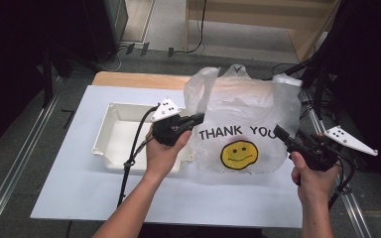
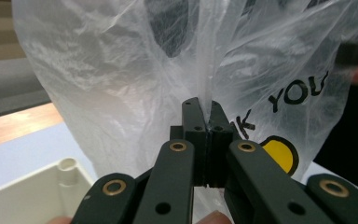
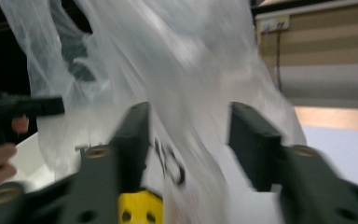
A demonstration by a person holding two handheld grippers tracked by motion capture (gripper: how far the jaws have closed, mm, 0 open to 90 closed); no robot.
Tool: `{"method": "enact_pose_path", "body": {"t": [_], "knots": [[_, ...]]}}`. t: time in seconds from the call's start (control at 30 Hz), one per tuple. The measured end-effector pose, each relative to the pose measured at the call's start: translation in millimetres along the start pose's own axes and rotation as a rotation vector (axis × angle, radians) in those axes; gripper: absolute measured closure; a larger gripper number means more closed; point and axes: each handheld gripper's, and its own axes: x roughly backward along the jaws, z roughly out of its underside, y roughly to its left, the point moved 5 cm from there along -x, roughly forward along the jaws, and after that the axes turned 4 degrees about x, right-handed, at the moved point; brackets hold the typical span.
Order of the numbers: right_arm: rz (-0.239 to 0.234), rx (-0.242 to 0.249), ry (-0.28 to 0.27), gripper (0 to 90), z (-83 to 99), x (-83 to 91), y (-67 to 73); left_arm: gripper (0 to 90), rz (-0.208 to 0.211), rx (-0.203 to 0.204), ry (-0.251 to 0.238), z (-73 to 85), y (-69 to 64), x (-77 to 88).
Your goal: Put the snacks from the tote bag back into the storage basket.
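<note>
1 upright plastic bag (image 1: 243,119), long axis vertical, pinched by left gripper (image 1: 198,118).

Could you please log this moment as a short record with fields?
surface: white table
bag: thin plastic bag printed THANK YOU with a yellow smiley, standing puffed up
tray: white tray left of the bag
left tool: shut on a fold of the bag's left side
right tool: jaws apart at the bag's right side, plastic between them, not pinched

So there's a white-topped table (image 1: 79,193) with a wood strip at the back, a white tray (image 1: 116,134) sitting on it, plus a plastic bag (image 1: 243,124).
</note>
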Motion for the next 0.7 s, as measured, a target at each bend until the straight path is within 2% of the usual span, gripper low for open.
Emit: {"method": "enact_pose_path", "body": {"t": [0.03, 0.07, 0.1, 0.13, 0.17, 0.2, 0.27, 0.33, 0.37, 0.4, 0.43, 0.5, 0.57, 0.6, 0.63, 0.67, 0.7], "knots": [[0.033, 0.014, -0.022, 30.7, -7.7, 5.6, 6.4, 90.0, 0.009, -0.004, 0.006, 2.0, -2.6, -1.7], [0.033, 0.014, -0.022, 30.7, -7.7, 5.6, 6.4, 90.0, 0.015, -0.003, 0.011, 3.9, -5.0, -3.1], [0.045, 0.041, -0.052, 25.6, -16.9, 13.1, 15.0, 90.0, 0.023, -0.006, 0.018, 7.4, -8.3, -4.8], [0.045, 0.041, -0.052, 25.6, -16.9, 13.1, 15.0, 90.0, 0.023, -0.006, 0.018, 7.4, -8.3, -4.8], [0.046, 0.061, -0.066, 24.8, -21.7, 16.8, 19.2, 90.0, 0.024, -0.008, 0.019, 8.9, -9.1, -5.3], [0.032, 0.088, -0.090, 25.1, -29.9, 24.3, 28.4, 90.0, 0.024, -0.007, 0.027, 12.1, -10.1, -5.9], [0.029, 0.099, -0.102, 26.3, -33.1, 27.1, 32.1, 90.0, 0.024, -0.006, 0.032, 14.2, -9.9, -6.1], [0.018, 0.110, -0.128, 38.5, -37.0, 30.9, 37.4, 90.0, 0.025, -0.003, 0.040, 17.1, -9.7, -6.2], [-0.001, 0.117, -0.145, 55.3, -36.3, 31.4, 38.6, 90.0, 0.026, -0.003, 0.044, 18.8, -9.8, -6.2], [-0.003, 0.119, -0.153, 63.0, -35.1, 30.1, 36.8, 90.0, 0.026, 0.001, 0.048, 20.4, -10.0, -6.2], [-0.003, 0.119, -0.153, 63.0, -35.1, 30.1, 36.8, 90.0, 0.028, -0.003, 0.054, 22.1, -10.3, -6.2], [0.006, 0.080, -0.139, 74.6, -30.3, 25.7, 30.3, 90.0, 0.030, -0.001, 0.061, 26.0, -11.3, -6.8], [0.040, 0.057, -0.124, 84.6, -22.7, 18.7, 20.2, 90.0, 0.044, 0.010, 0.072, 31.2, -11.7, -7.5], [0.072, 0.037, -0.092, 88.9, -12.4, 9.2, 8.4, 90.0, 0.050, 0.020, 0.075, 33.9, -11.8, -7.8], [0.072, 0.037, -0.092, 88.9, -12.4, 9.2, 8.4, 90.0, 0.052, 0.018, 0.082, 36.9, -11.1, -7.3], [0.074, 0.013, -0.070, 89.7, -6.6, 4.3, 2.5, 90.0, 0.053, 0.025, 0.086, 39.8, -10.6, -6.9], [0.086, -0.043, -0.039, 90.0, 5.0, -4.8, -10.0, 90.0, 0.053, 0.038, 0.090, 45.3, -9.2, -6.0]]}}
